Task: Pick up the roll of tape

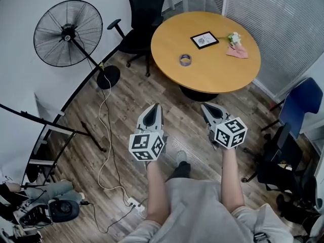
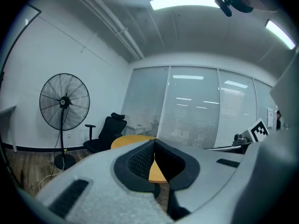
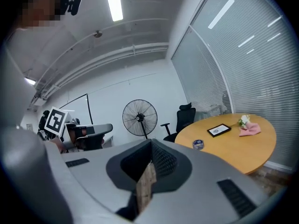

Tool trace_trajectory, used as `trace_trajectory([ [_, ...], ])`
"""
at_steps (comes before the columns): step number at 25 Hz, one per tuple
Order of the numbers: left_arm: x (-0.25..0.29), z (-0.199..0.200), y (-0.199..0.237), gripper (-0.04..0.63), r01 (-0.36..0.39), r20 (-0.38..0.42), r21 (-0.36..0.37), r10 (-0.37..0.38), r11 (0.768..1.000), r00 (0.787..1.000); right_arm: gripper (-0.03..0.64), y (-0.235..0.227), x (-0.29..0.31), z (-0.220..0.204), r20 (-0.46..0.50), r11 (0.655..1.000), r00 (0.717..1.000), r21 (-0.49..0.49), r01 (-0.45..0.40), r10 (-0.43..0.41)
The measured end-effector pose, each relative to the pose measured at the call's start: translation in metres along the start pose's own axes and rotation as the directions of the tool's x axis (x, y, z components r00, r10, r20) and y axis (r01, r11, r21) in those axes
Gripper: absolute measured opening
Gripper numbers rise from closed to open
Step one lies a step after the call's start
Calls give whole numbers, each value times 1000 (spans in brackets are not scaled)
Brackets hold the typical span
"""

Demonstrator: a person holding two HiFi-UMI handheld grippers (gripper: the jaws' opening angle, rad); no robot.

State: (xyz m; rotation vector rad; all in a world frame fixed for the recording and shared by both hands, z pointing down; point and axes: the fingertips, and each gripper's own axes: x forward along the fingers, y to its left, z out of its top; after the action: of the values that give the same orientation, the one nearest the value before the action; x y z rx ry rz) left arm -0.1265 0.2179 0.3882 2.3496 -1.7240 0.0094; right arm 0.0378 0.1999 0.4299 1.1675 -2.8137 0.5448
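Roll of tape (image 1: 185, 59): lay flat on the round wooden counter (image 1: 212, 77), left of a framed picture (image 1: 204, 39) and a pink cloth (image 1: 237, 51).
Left gripper (image 1: 154, 108): jaws together, nothing between them.
Right gripper (image 1: 206, 108): jaws together, empty.
Both were over the wood floor (image 1: 126, 100), apart from the counter.

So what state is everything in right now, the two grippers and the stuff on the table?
left gripper: shut, empty
right gripper: shut, empty
roll of tape: lying flat on the round table, untouched
picture frame: lying flat, face up
fan: standing upright
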Motion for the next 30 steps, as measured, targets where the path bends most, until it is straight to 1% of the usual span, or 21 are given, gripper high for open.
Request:
trace_trajectory([
  [3,24,4,27,9,16,-20,-1,-16,1000,1000,-3,-6,35,8,-9,1000,1000,16,11,-11],
  [6,49,6,44,9,45,-43,14,-44,999,998,-3,-17,66,12,-18,999,999,32,34,-34],
  [9,66,4,55,9,69,-64,32,-66,997,996,-3,-23,88,11,-27,998,999,47,48,-47],
  [13,86,5,63,9,90,-73,49,-87,995,994,-3,-31,107,14,-39,998,998,28,51,-50],
  [19,114,8,70,9,104,-76,74,-98,992,992,-3,-51,128,26,-25,998,998,19,59,-59],
  [25,150,16,88,9,93,-70,86,-87,992,994,-3,-73,160,42,11,999,999,15,43,-43],
  [28,175,17,97,9,85,-69,84,-79,993,995,-3,-92,180,52,14,999,999,-12,49,-49],
  [30,194,19,104,11,80,-79,93,-73,992,994,-2,-108,193,62,28,998,998,-13,65,-65],
])
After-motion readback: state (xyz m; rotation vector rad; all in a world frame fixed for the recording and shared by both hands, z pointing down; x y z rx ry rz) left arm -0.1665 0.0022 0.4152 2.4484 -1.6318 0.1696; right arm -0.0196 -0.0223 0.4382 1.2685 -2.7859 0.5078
